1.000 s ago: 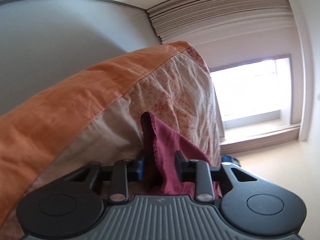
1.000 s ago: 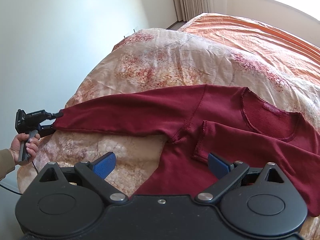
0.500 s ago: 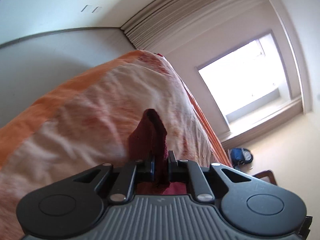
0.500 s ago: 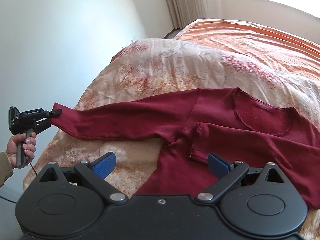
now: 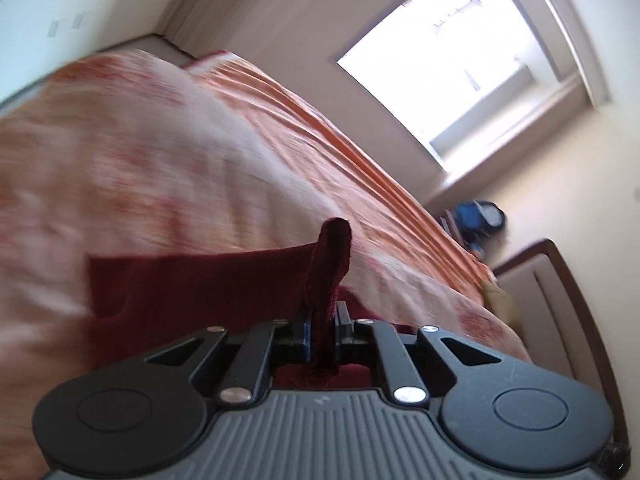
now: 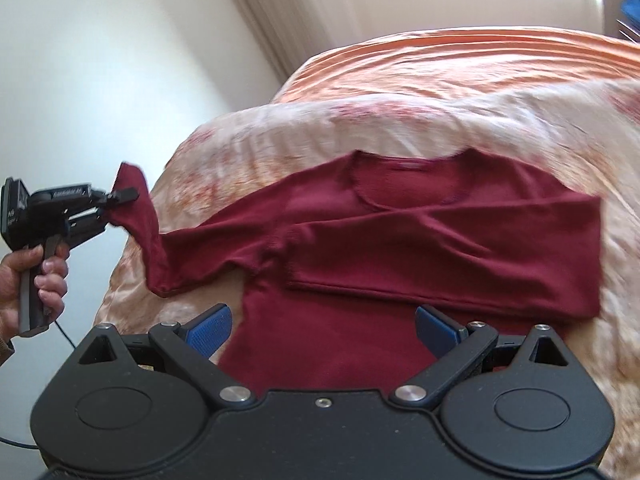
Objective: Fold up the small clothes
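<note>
A dark red long-sleeved shirt lies flat on the bed, one sleeve folded across its chest. My left gripper is shut on the cuff of the other sleeve, which sticks up between the pads. In the right wrist view that left gripper holds the cuff lifted off the bed's left edge, the sleeve sagging back to the shoulder. My right gripper hovers open over the shirt's lower body, with nothing between its blue pads.
The bed carries a cream floral quilt over an orange cover. A hand grips the left tool beside a white wall. A bright window, a blue bag and a wooden headboard lie beyond the bed.
My left gripper closed on the sleeve cuff, then rose and carried it in towards the shirt, so the sleeve now sags. The right gripper slid across over the shirt's body, still open.
</note>
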